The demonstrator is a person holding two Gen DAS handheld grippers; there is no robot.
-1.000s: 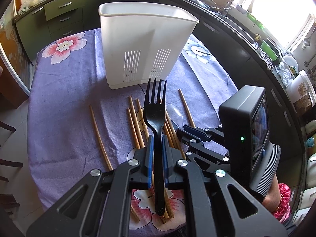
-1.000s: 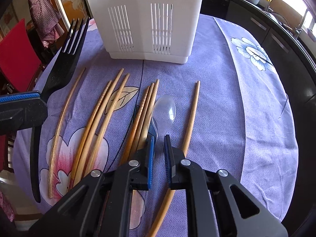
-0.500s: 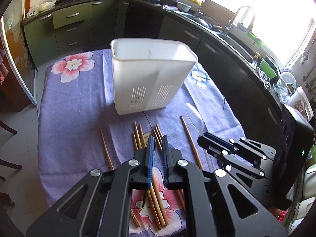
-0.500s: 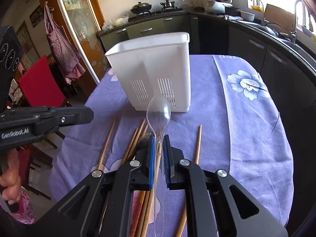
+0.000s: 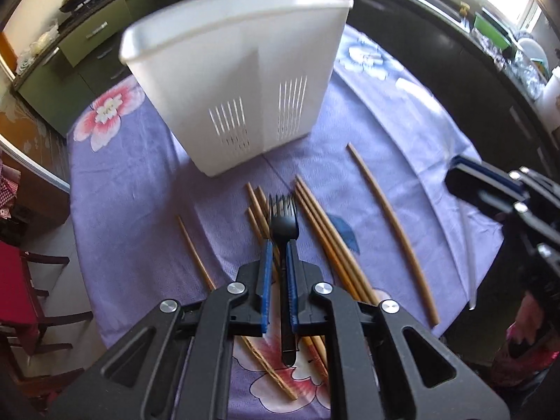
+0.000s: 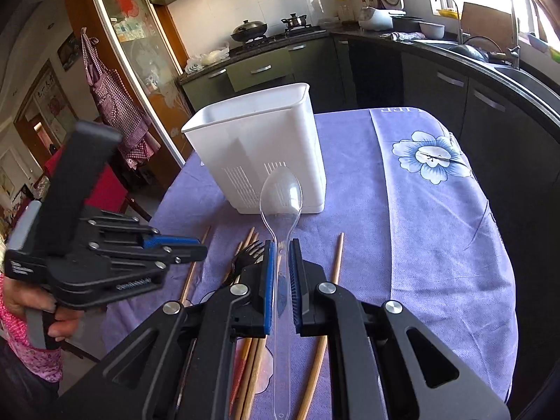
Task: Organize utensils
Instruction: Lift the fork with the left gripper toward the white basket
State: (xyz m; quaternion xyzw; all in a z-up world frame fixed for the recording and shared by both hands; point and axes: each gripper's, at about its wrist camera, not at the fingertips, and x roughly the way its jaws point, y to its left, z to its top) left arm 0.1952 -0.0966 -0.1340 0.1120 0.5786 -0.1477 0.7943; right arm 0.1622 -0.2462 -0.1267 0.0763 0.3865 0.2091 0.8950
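Note:
My left gripper (image 5: pixel 277 245) is shut on a black plastic fork (image 5: pixel 283 222), tines pointing forward above the table. It also shows at the left of the right wrist view (image 6: pixel 196 249), with the fork's tines (image 6: pixel 249 253) just past it. My right gripper (image 6: pixel 281 245) is shut on a clear plastic spoon (image 6: pixel 281 192), bowl forward, held above the table in front of the white slotted utensil holder (image 6: pixel 255 161). The holder (image 5: pixel 241 70) stands upright beyond the left gripper. Several wooden chopsticks (image 5: pixel 325 231) lie loose on the purple cloth.
The round table has a purple flowered cloth (image 6: pixel 420 210). A lone chopstick (image 5: pixel 392 224) lies to the right, another (image 5: pixel 194 248) to the left. A red chair (image 5: pixel 14 280) stands at the left edge. Kitchen counters (image 6: pixel 472 80) curve behind and right.
The left gripper has swung down closer to the chopsticks and holder, fork still in it. The right gripper lifted the clear spoon off the cloth and now holds it higher.

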